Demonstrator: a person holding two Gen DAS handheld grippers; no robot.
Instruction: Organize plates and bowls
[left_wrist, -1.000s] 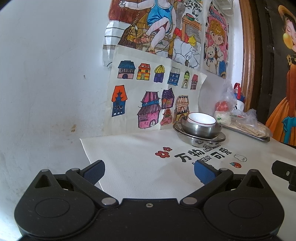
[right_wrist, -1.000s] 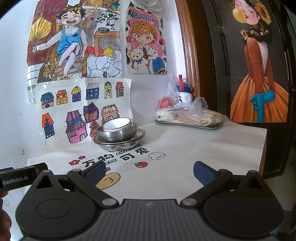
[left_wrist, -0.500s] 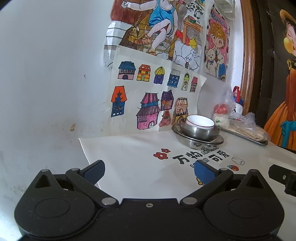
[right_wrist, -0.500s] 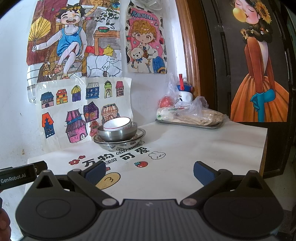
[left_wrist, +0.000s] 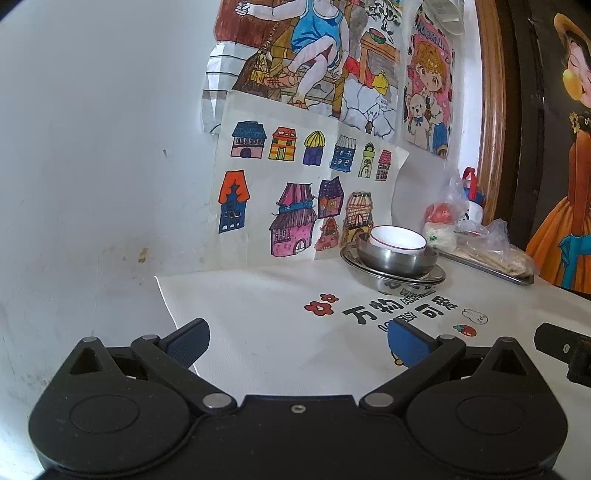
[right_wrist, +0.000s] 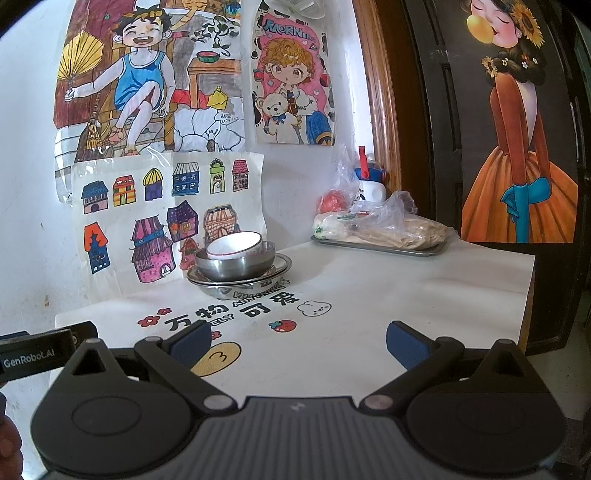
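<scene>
Right wrist view showed the white ceramic bowl (right_wrist: 234, 243) nested in a steel bowl (right_wrist: 236, 264) on steel plates (right_wrist: 280, 266), ahead-left of the empty, wide-open right gripper (right_wrist: 297, 341), the likewise open left gripper (left_wrist: 297, 338) similarly distant.

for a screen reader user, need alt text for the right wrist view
Open right gripper hovers over a white tablecloth, empty. Ahead by the wall, a white bowl sits in a steel bowl on steel plates; a tray of bagged food sits beyond.

Ahead-left on wall: taped house drawings (right_wrist: 162, 221). Ahead-right, far end of counter (right_wrist: 424, 288): metal tray (right_wrist: 380, 246) under bagged food (right_wrist: 399, 225). Behind it, white bottle (right_wrist: 369, 186), red cap. Farther right, dark door (right_wrist: 480, 110).
</scene>
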